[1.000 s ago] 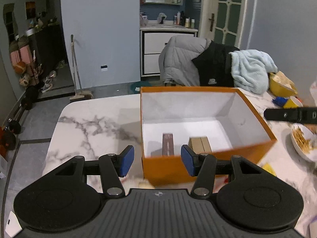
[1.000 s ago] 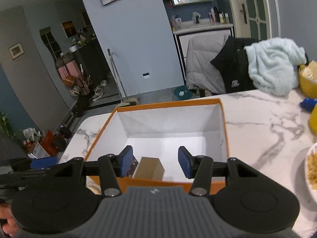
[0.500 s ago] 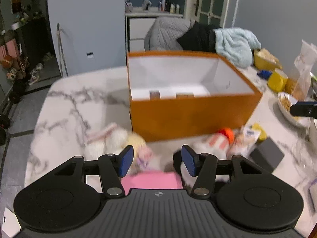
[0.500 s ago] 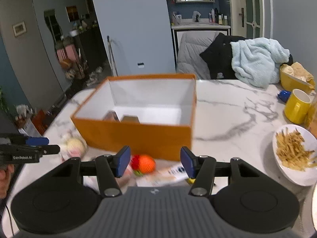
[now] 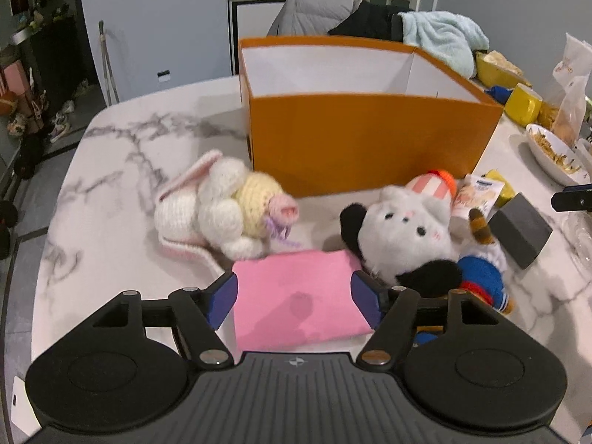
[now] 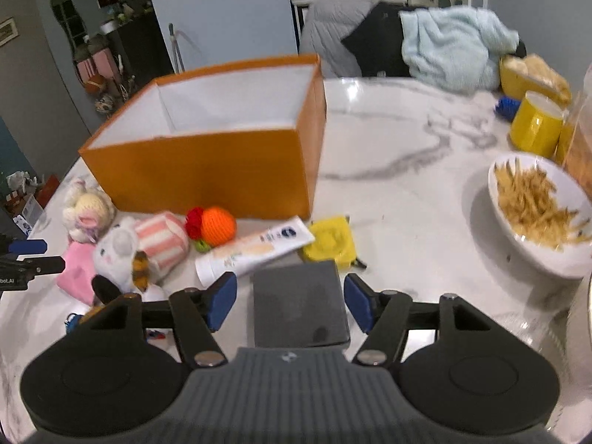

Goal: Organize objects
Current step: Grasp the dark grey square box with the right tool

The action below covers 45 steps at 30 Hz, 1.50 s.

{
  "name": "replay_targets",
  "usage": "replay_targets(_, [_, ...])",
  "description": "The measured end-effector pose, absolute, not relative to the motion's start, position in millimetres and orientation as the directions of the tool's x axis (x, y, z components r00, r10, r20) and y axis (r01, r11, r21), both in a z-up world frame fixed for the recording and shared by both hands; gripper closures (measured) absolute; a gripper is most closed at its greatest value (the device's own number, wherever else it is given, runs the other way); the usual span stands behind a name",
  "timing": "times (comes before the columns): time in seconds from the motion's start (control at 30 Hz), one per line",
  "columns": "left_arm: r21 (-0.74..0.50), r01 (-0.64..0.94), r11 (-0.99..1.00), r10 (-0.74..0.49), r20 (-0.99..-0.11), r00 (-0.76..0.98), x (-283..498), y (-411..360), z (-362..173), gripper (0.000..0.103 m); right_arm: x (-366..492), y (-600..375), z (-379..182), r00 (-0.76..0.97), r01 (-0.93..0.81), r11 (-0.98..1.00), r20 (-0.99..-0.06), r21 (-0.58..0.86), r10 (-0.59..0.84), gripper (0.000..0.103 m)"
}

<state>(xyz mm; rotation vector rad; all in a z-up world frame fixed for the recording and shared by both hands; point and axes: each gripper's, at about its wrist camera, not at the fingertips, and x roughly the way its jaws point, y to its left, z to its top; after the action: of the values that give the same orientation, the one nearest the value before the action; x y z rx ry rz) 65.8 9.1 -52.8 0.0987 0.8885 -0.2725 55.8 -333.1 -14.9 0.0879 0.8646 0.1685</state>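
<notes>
An orange box point(image 5: 366, 137) with a white inside stands on the marble table point(image 5: 111, 170); it also shows in the right wrist view point(image 6: 207, 170). My left gripper point(image 5: 294, 301) is open, its fingers on either side of a pink folded cloth point(image 5: 296, 296). A knitted bunny point(image 5: 225, 211) and a white plush cat point(image 5: 410, 236) lie beside it. My right gripper point(image 6: 288, 307) is open around a dark grey box point(image 6: 299, 303). A cream tube point(image 6: 255, 251), a yellow packet point(image 6: 329, 240) and an orange knitted ball point(image 6: 218, 225) lie in front of the orange box.
A white bowl of fries point(image 6: 536, 214), a yellow mug point(image 6: 536, 125) and a yellow bowl point(image 6: 532, 74) stand at the right. A glass point(image 6: 581, 318) is close at my right. Clothes hang on chairs point(image 6: 425, 44) behind the table.
Both grippers have pulled back from above the orange box and come down toward the table's near side. The left now straddles the pink cloth, the right the grey box.
</notes>
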Motion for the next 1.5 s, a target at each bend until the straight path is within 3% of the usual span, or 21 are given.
replay_targets(0.43, [-0.025,0.293,0.956,-0.191,-0.811,0.553,71,12,-81,0.016,67,-317,-42,0.592,-0.154,0.984,-0.789,0.085,0.161,0.025])
replay_targets(0.83, [0.016,0.314,0.949,-0.180,-0.793,0.582,69,-1,-84,0.012,75,-314,-79,0.553,-0.166,0.986,-0.827,0.004,0.097,0.022])
replay_targets(0.9, [0.013,0.312,0.950,-0.181,-0.789,0.587,69,-2,-82,0.012,77,-312,-81,0.561,-0.170,0.985,-0.823,-0.010,0.089,0.026])
replay_targets(1.07, [0.002,0.289,0.957,-0.194,-0.738,0.646,71,7,-61,0.014,79,-307,-81,0.545,-0.211,0.977,-0.832,-0.014,0.106,0.027])
replay_targets(1.27, [0.043,0.184,0.982,-0.113,-0.645,0.756,83,24,-38,0.013,79,-302,-82,0.548,-0.217,0.976,-0.829,-0.015,0.109,0.027])
replay_targets(1.37, [0.089,0.295,0.951,-0.163,-0.666,0.728,97,25,-29,0.015,80,-301,-82,0.548,-0.212,0.977,-0.829,-0.014,0.107,0.027])
replay_targets(1.5, [0.247,0.434,0.867,-0.193,-0.635,0.748,103,28,-22,0.012,80,-303,-82,0.549,-0.224,0.975,-0.827,-0.010,0.118,0.027])
